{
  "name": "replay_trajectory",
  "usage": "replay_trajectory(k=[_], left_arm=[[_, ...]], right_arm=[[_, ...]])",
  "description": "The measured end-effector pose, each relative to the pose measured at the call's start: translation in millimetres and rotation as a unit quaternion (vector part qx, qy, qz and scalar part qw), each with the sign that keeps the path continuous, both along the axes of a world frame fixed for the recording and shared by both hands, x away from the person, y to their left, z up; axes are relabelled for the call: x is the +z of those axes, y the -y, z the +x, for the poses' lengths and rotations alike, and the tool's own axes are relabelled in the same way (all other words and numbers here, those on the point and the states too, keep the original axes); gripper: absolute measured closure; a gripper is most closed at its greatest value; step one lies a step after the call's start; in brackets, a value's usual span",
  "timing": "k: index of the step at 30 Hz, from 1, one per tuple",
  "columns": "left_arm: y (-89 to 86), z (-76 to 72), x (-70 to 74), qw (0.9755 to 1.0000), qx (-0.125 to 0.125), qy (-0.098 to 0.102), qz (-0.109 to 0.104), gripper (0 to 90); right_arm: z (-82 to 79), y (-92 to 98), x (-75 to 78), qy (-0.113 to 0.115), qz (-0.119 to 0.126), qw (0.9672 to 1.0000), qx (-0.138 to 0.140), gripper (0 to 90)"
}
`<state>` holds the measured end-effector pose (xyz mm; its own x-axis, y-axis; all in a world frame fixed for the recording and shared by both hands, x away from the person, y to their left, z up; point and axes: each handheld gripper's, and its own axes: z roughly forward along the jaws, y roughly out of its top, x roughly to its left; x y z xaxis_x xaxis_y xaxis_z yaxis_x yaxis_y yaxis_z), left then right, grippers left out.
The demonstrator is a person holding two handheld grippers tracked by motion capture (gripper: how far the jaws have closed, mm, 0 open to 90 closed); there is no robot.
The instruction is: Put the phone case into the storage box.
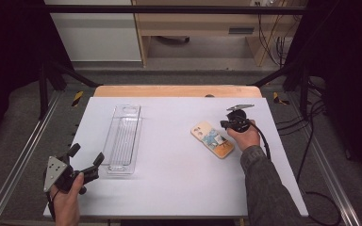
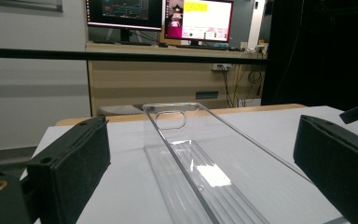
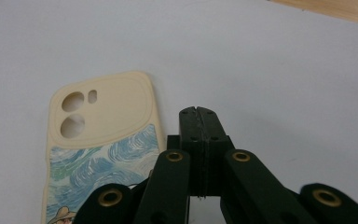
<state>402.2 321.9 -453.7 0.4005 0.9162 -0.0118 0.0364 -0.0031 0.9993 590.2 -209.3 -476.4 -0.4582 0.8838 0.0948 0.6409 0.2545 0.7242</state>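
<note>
A cream phone case (image 1: 212, 139) with a blue swirl print lies flat on the white table (image 1: 179, 160), right of centre; in the right gripper view the phone case (image 3: 98, 140) shows its camera holes. My right gripper (image 1: 227, 123) hovers just right of its top end, jaws pressed together on nothing; the right gripper (image 3: 199, 114) points down at bare table. A long clear plastic tray (image 1: 122, 140) lies left of centre. My left gripper (image 1: 87, 153) stands open at the tray's near end. The tray (image 2: 200, 163) runs away between its wide-apart pads (image 2: 72, 168).
A wooden strip (image 1: 176, 91) edges the table's far side, with black frame bars and metal rails at both sides. Cables (image 1: 306, 141) trail on the floor at the right. Monitors (image 2: 158, 16) stand on a desk beyond the table.
</note>
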Motion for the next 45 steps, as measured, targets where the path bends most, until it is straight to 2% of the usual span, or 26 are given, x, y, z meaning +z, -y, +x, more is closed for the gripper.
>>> replay_trajectory(k=[12, 26, 35, 45], left_arm=[[1.1, 0.1, -0.5, 1.0, -0.002, -0.003, 0.004, 3.6], [0.3, 0.5, -1.2, 1.0, -0.001, -0.004, 0.005, 3.6], [0.5, 0.4, -1.3, 1.0, -0.002, -0.005, 0.005, 3.6], [1.8, 0.4, -2.4, 0.9999, -0.004, -0.009, 0.009, 3.6]], right_arm=[[4.6, -8.6, -18.8, -0.027, -0.015, 0.9993, 0.019, 90.0], [5.5, -11.2, -24.2, -0.035, -0.009, 0.9989, 0.028, 90.0], [-11.7, -22.3, -24.2, -0.032, -0.005, 0.9979, 0.057, 90.0], [-35.5, -40.3, -22.3, -0.031, -0.002, 0.995, 0.095, 90.0]])
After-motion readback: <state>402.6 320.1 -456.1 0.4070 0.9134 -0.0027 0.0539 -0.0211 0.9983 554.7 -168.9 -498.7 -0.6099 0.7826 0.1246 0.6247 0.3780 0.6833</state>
